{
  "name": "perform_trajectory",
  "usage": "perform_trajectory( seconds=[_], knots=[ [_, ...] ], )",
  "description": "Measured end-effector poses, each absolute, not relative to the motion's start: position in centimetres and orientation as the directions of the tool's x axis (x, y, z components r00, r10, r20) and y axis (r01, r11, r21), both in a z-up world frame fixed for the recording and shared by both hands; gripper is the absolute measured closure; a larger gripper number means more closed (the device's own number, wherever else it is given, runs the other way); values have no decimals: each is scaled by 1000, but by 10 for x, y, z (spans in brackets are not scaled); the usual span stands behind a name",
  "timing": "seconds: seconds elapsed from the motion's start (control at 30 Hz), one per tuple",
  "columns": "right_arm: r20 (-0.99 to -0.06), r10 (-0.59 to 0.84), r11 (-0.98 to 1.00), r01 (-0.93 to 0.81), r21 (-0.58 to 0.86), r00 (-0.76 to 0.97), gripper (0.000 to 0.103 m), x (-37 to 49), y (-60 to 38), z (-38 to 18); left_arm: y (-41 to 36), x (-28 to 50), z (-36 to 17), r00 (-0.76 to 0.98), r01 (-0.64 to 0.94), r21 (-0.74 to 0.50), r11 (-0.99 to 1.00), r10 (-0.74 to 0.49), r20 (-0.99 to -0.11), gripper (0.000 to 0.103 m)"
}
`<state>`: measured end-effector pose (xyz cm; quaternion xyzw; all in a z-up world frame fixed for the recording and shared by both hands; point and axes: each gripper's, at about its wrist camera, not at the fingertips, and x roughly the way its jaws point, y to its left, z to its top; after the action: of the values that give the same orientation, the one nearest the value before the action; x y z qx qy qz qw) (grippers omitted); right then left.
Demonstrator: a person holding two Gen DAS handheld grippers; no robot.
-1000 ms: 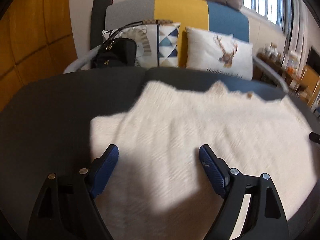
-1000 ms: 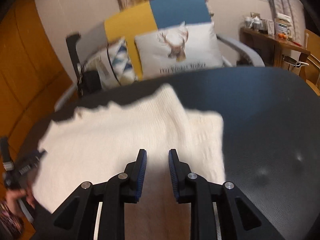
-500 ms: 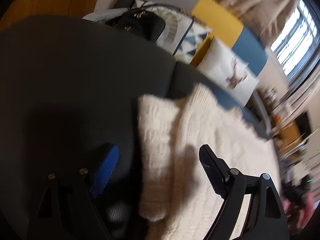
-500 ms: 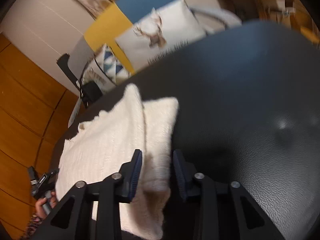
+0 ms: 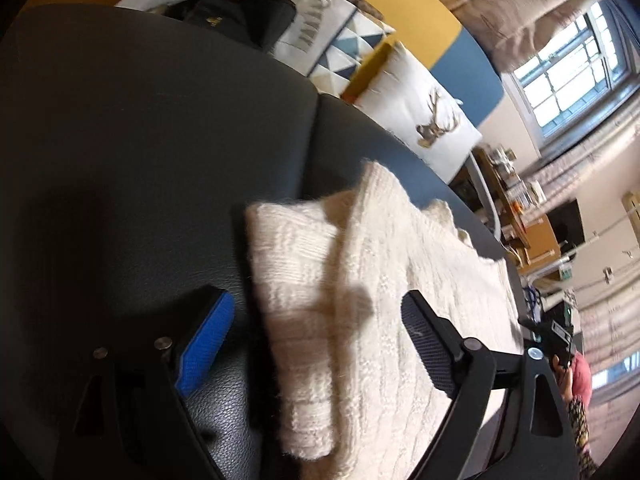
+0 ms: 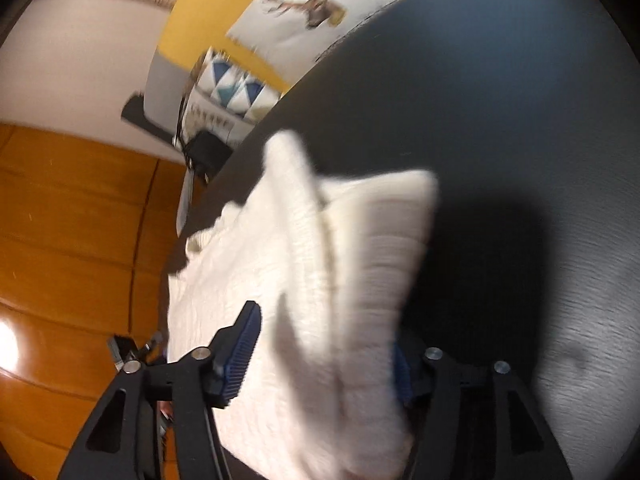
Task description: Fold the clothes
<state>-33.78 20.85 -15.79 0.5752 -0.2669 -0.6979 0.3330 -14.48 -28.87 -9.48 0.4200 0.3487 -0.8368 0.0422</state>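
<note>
I had both grippers, left gripper (image 5: 316,344) and right gripper (image 6: 320,354), gaping, jaws just widened, straddling unpinched sleeve folds of the cream knitted sweater (image 5: 384,292) on the dark leather-look counter (image 5: 140,152), ready to grab.

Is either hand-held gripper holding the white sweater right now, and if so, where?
Neither. The left hand-held gripper and right hand-held gripper both stand open astride a folded side of the cream knit sweater; the right one's jaws have just been opening.
</note>
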Motion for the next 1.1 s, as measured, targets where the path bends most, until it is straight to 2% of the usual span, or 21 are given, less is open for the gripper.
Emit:
perform_trajectory(
  seconds=[0.1, 0.27, 0.33, 0.47, 0.63, 0.7, 0.83, 0.9, 0.93, 1.0, 1.03, 1.07, 1.1],
  knots=[
    [-652, -752, -655, 209, 726, -94, 31, -337, 181, -153, -287, -148, -95, -640, 335, -576, -745, 268, -720, 10],
    [-681, -726, -677, 269, 685, -96, 30, -336, 158, -151, -280, -160, -106, -611, 286, -646, -707, 385, -692, 10],
    [-685, -721, -680, 294, 672, -101, 30, -335, 155, -149, -269, -164, -107, -585, 270, -613, -743, 379, -717, 10],
    [-688, -718, -680, 314, 662, -104, 30, -331, 155, -151, -253, -180, -106, -564, 241, -546, -802, 342, -751, 2],
    [-693, -710, -690, 320, 649, -124, 30, -327, 158, -151, -265, -182, -107, -649, 311, -635, -708, 330, -685, 2],
    [-697, -703, -698, 327, 637, -141, 30, -322, 158, -151, -258, -182, -109, -654, 332, -599, -728, 280, -703, 2],
    [-730, -658, -737, 353, 576, -184, 32, -310, 158, -147, -216, -190, -107, -595, 276, -332, -902, 112, -796, 2],
    [-761, -613, -770, 373, 518, -211, 37, -305, 153, -144, -208, -192, -107, -584, 272, -270, -923, 65, -809, 2],
    [-780, -584, -790, 383, 480, -228, 42, -303, 150, -143, -209, -192, -107, -588, 285, -283, -916, 66, -806, 3],
    [-805, -531, -824, 385, 417, -265, 50, -298, 145, -140, -211, -191, -107, -591, 306, -283, -909, 52, -805, 9],
    [-811, -510, -839, 375, 395, -286, 55, -296, 145, -139, -210, -189, -105, -601, 301, -274, -914, 41, -798, 22],
    [-807, -509, -844, 359, 398, -301, 58, -294, 146, -140, -210, -188, -102, -612, 296, -265, -918, 31, -791, 42],
    [-796, -519, -843, 340, 416, -313, 67, -292, 149, -140, -209, -186, -100, -621, 291, -255, -922, 21, -783, 52]
  ],
)
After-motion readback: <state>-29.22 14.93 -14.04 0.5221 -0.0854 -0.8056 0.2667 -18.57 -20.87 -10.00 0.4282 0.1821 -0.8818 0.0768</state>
